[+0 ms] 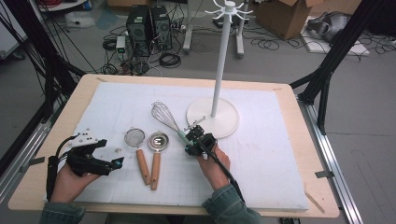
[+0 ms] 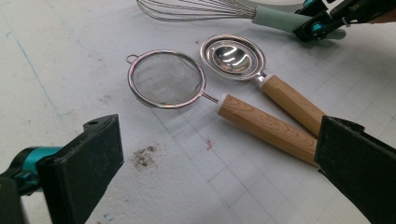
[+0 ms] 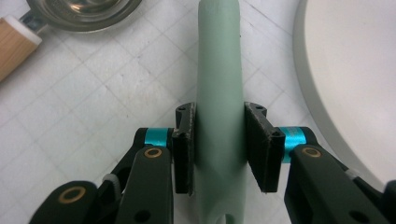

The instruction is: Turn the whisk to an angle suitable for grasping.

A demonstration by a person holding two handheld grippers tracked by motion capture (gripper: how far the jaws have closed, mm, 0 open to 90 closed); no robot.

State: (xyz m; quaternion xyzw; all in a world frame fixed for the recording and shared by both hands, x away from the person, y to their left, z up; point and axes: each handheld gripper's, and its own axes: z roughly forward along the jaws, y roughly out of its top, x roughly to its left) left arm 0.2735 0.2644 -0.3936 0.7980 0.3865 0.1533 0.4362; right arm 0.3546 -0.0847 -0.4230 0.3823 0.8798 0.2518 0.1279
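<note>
Where the wooden table (image 1: pixel 56 186) carries a white gridded foam board (image 1: pixel 261 154), stands a white rack (image 1: pixel 219 60) with a round base and hooked top, toward the far right of the board. No brand, label or legible writing anywhere on board or tools. Nearer, just left of the rack base, lies a wire whisk (image 1: pixel 164 116) with a mint-green handle, head pointing away and to the left. Left of it, side by side and apart, a small mesh strainer (image 2: pixel 166 78) and a shiny perforated metal spoon-like tool (image 2: pixel 232 57), both with wooden handles pointing toward the person. Right gripper (image 3: pixel 218 148) set across the whisk handle near its end, jaws on either side of it: left pad pressed against the green plastic, right pad touching or a sliver off, cannot tell which. Left gripper (image 1: pixel 112 164) held in the left hand (image 1: pixel 70 182) low over the board's near-left part, jaws spread wide with nothing between them, strainer and wooden handles lying ahead of them.
</note>
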